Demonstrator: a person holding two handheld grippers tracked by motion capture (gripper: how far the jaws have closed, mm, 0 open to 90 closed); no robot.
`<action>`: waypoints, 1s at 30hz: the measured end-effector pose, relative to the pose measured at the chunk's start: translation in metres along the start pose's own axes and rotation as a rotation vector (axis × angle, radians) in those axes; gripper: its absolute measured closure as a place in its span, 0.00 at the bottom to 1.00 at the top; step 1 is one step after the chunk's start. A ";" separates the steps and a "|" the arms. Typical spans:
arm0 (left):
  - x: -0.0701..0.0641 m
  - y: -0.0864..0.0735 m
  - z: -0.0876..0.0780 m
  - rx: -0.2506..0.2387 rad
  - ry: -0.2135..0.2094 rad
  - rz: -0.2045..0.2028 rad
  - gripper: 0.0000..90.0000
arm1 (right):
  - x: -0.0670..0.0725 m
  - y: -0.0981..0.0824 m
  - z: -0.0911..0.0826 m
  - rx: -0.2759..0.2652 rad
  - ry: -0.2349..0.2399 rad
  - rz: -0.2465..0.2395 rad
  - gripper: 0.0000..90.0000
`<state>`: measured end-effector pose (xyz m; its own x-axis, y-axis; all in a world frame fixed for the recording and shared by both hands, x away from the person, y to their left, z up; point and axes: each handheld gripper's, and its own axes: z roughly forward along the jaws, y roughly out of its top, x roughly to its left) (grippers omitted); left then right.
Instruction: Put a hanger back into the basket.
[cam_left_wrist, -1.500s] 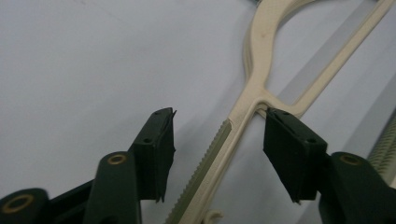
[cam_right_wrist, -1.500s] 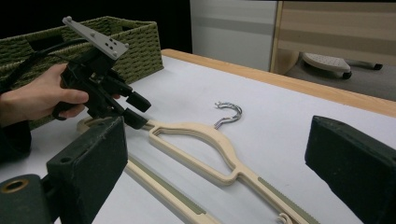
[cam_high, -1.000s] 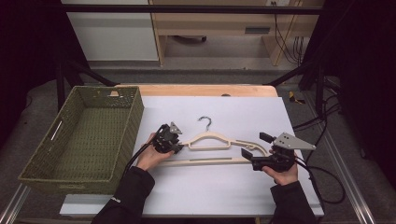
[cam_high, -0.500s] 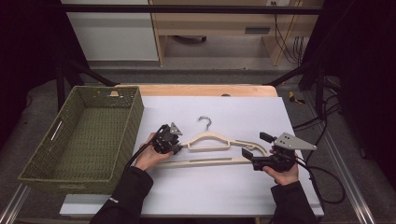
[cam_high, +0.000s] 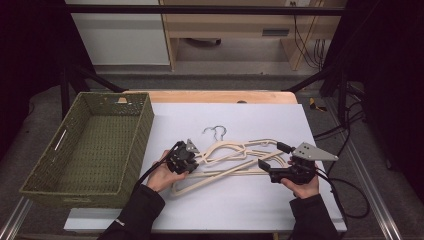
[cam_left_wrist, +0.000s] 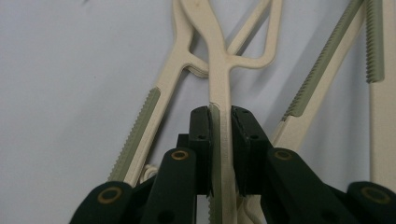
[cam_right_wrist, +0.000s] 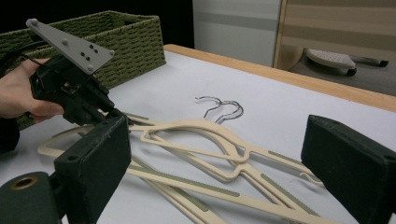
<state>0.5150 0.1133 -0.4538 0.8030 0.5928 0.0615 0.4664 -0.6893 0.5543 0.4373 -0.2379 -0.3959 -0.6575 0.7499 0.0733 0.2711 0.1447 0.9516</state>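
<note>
Table sheet (cam_high: 240, 120) brightly, evenly lit from overhead; surroundings at 9 and 3 o'clock dark. Soft shadows. Near jaws blurred in both gripper views.

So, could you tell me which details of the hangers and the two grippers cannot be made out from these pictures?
- High view: the left gripper jaws' hold on the hangers is too small to judge.
- Left gripper view: the clamped hanger arm is cut off by the top edge, and the jaws cover its near end.
- Right gripper view: the right gripper stands open; its near jaw covers part of the hangers' bars.
</note>
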 end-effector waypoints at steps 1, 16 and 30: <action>0.001 -0.001 0.001 -0.002 -0.006 -0.004 0.87 | 0.000 0.000 0.001 -0.001 0.001 0.003 0.10; -0.001 -0.005 0.007 -0.026 -0.012 -0.040 0.87 | 0.001 -0.002 0.006 0.014 0.012 0.007 0.12; -0.023 0.000 -0.027 -0.134 0.073 0.014 0.88 | 0.010 -0.001 0.047 0.091 0.032 0.039 0.19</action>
<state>0.4865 0.1109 -0.4323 0.7776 0.6158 0.1275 0.3979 -0.6388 0.6585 0.4635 -0.2000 -0.4106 -0.6668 0.7353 0.1211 0.3588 0.1744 0.9170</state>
